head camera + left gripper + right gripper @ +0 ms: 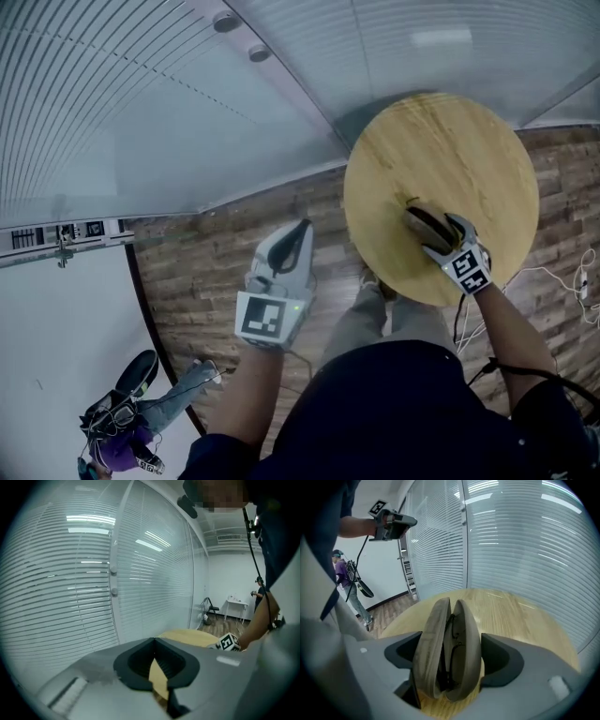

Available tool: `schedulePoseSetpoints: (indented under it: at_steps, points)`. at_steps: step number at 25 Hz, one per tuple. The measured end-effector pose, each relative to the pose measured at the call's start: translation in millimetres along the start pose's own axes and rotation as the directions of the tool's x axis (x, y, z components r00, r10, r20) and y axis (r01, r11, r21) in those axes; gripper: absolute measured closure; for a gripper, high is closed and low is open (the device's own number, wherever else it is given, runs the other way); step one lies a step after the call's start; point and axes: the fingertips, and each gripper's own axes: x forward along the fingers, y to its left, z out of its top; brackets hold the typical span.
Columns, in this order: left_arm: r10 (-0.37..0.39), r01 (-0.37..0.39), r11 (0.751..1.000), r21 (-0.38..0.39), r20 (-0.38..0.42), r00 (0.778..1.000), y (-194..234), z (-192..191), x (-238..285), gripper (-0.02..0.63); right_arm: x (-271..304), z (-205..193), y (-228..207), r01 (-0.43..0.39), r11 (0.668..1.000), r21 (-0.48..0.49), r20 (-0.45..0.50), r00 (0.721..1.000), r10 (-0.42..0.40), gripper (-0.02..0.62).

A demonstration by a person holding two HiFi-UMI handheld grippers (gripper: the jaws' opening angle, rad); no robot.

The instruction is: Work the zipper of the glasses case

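A grey-brown glasses case (pixel 419 217) stands on edge on the round wooden table (pixel 441 141), near its front edge. The right gripper view shows the case (pixel 447 644) unzipped and gaping, with dark glasses inside. My right gripper (pixel 427 231) is open, one jaw on each side of the case (pixel 452 663); a thin gap shows at the right jaw, while the left jaw is hidden behind the shell. My left gripper (pixel 298 231) is shut and empty, hanging in the air over the floor to the left of the table (pixel 187 637); its jaws meet (pixel 154 643).
A curved glass wall with blinds (pixel 187 103) runs behind the table. A person (pixel 131 422) stands on the wooden floor at the lower left. Cables (pixel 572 281) lie on the floor to the right. A white desk and a chair (pixel 236 604) stand far off.
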Motion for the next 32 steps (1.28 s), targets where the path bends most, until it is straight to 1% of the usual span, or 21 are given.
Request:
schedulePoseSetpoints:
  at_steps: [3, 6, 7, 8, 9, 11, 13, 15, 16, 17, 19, 20, 21, 22, 23, 24, 25, 26, 28, 29, 32]
  points:
    - [0.015, -0.015, 1.000, -0.025, -0.002, 1.000, 8.0, -2.1, -0.3, 0.604, 14.1, -5.4, -4.8, -0.019, 1.000, 0.015, -0.039, 0.999, 0.020, 0.201]
    - [0.021, -0.021, 0.998, -0.062, 0.002, 1.000, 15.3, -6.1, 0.4, 0.604, 25.3, -11.9, -9.0, -0.047, 0.998, 0.051, -0.080, 0.996, 0.051, 0.203]
    - [0.023, -0.023, 0.997, -0.075, -0.003, 1.000, 17.3, -7.6, -2.4, 0.604, 26.4, -11.5, -6.9, -0.056, 0.996, 0.067, -0.083, 0.995, 0.061, 0.218]
    - [0.028, -0.029, 0.996, -0.084, -0.013, 1.000, 19.9, -9.2, -7.4, 0.604, 27.0, -10.7, -2.0, -0.067, 0.994, 0.086, -0.085, 0.994, 0.074, 0.265]
    - [0.035, -0.038, 0.996, -0.085, -0.027, 0.999, 23.6, -10.4, -12.6, 0.604, 27.9, -9.2, 3.7, -0.080, 0.991, 0.105, -0.085, 0.992, 0.089, 0.284]
    - [0.042, -0.044, 0.998, -0.047, -0.045, 0.998, 30.4, -10.5, -15.4, 0.604, 27.3, -3.4, 7.8, -0.102, 0.985, 0.138, -0.066, 0.992, 0.112, 0.288]
    - [0.024, -0.025, 1.000, -0.019, -0.032, 0.999, 30.4, -7.1, -8.2, 0.604, 18.6, 4.0, 3.2, -0.112, 0.979, 0.168, -0.023, 0.993, 0.117, 0.291]
    - [-0.029, 0.029, 0.999, -0.043, 0.010, 1.000, 22.0, -0.6, -3.5, 0.604, 1.1, 16.2, 2.2, -0.129, 0.971, 0.202, 0.041, 0.992, 0.123, 0.293]
    - [-0.077, 0.080, 0.995, -0.061, 0.050, 0.996, 13.2, 6.1, -3.2, 0.604, -10.1, 25.2, 4.3, -0.141, 0.966, 0.218, 0.080, 0.989, 0.126, 0.293]
    - [-0.129, 0.137, 0.988, -0.076, 0.099, 0.987, 2.5, 14.2, -4.1, 0.603, -22.2, 36.0, 7.3, -0.153, 0.961, 0.230, 0.122, 0.984, 0.127, 0.293]
    - [-0.222, 0.243, 0.966, -0.092, 0.198, 0.955, -20.2, 30.1, -6.8, 0.580, -48.2, 61.3, 13.2, -0.175, 0.956, 0.237, 0.206, 0.970, 0.127, 0.293]
    - [-0.261, 0.292, 0.950, -0.110, 0.234, 0.937, -31.9, 35.9, -7.4, 0.574, -62.3, 74.8, 15.0, -0.184, 0.955, 0.234, 0.245, 0.961, 0.125, 0.293]
    - [-0.299, 0.342, 0.929, -0.144, 0.257, 0.919, -44.1, 39.2, -7.2, 0.559, -76.8, 88.6, 15.2, -0.190, 0.954, 0.230, 0.283, 0.952, 0.121, 0.293]
    - [-0.345, 0.403, 0.895, -0.190, 0.275, 0.897, -58.2, 40.7, -6.4, 0.546, -91.6, 102.9, 13.7, -0.193, 0.954, 0.230, 0.321, 0.940, 0.113, 0.293]
    - [-0.406, 0.478, 0.846, -0.235, 0.298, 0.864, -75.3, 40.7, -5.6, 0.537, -106.6, 117.1, 10.7, -0.195, 0.952, 0.236, 0.361, 0.927, 0.101, 0.293]
    - [-0.471, 0.556, 0.786, -0.269, 0.323, 0.821, -94.7, 39.9, -5.0, 0.505, -121.4, 130.3, 7.0, -0.197, 0.948, 0.251, 0.399, 0.913, 0.084, 0.293]
    - [-0.526, 0.617, 0.733, -0.287, 0.336, 0.781, -114.0, 37.9, -4.0, 0.457, -135.5, 141.9, 3.4, -0.198, 0.942, 0.273, 0.431, 0.900, 0.064, 0.293]
    - [-0.566, 0.652, 0.701, -0.288, 0.331, 0.755, -130.4, 33.8, -2.2, 0.423, -148.3, 152.7, 0.5, -0.199, 0.935, 0.292, 0.458, 0.888, 0.046, 0.293]
    - [-0.612, 0.687, 0.670, -0.281, 0.314, 0.726, -150.5, 25.4, 2.4, 0.385, -168.6, 173.1, -1.7, -0.202, 0.932, 0.300, 0.496, 0.868, 0.029, 0.293]
    - [-0.619, 0.700, 0.652, -0.292, 0.329, 0.713, -154.8, 26.9, 4.6, 0.366, -176.3, 182.8, -0.8, -0.209, 0.935, 0.285, 0.514, 0.857, 0.035, 0.293]
    - [-0.621, 0.741, 0.583, -0.333, 0.405, 0.671, -163.4, 38.7, 13.5, 0.364, -194.4, 204.7, 5.2, -0.256, 0.941, 0.222, 0.567, 0.819, 0.089, 0.293]
